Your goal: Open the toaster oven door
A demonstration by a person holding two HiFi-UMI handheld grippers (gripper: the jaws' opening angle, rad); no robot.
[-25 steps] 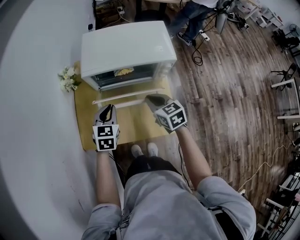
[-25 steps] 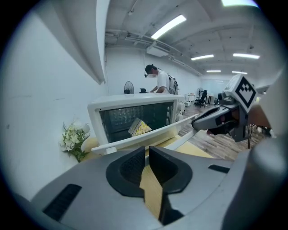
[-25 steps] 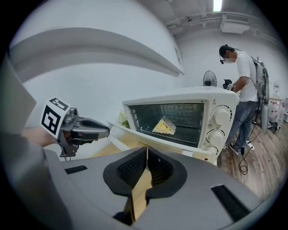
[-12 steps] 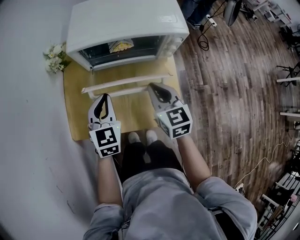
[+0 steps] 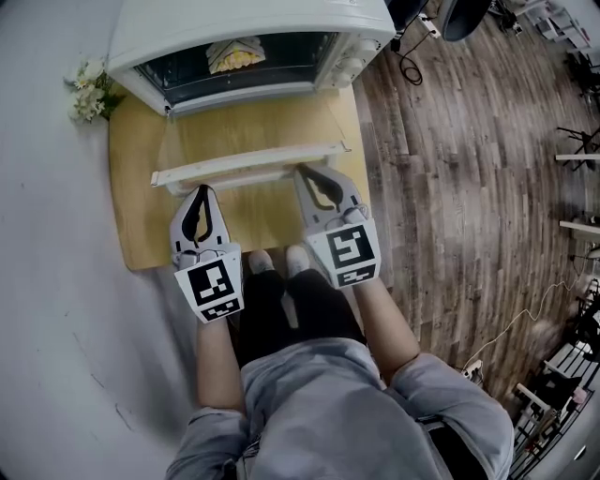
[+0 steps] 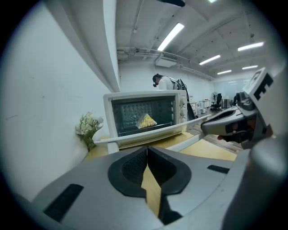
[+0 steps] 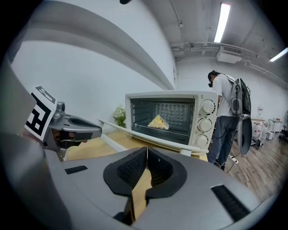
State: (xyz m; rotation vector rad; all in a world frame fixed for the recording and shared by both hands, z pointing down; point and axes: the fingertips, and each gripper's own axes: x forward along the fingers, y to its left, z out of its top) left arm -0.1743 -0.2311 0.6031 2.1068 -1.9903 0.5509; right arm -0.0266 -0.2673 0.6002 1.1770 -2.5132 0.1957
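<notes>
White wall (image 5: 47,262), dark plank floor (image 5: 450,187).
Strip lights (image 7: 222,22) line the ceiling (image 7: 198,18); a pale wooden bench (image 5: 136,216) stands against the wall.

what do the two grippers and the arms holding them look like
The left hand-held gripper and right hand-held gripper match: grey tapering shells, black ribbed pads around a teardrop-shaped hollow, and a white cube with black square markers at the back. The person wears a grey top; its sleeves end near the elbows.

One left gripper (image 5: 201,191), one right gripper (image 5: 307,177), one toaster oven (image 5: 244,19), one food wedge (image 5: 232,54), one flower bunch (image 5: 86,94).
</notes>
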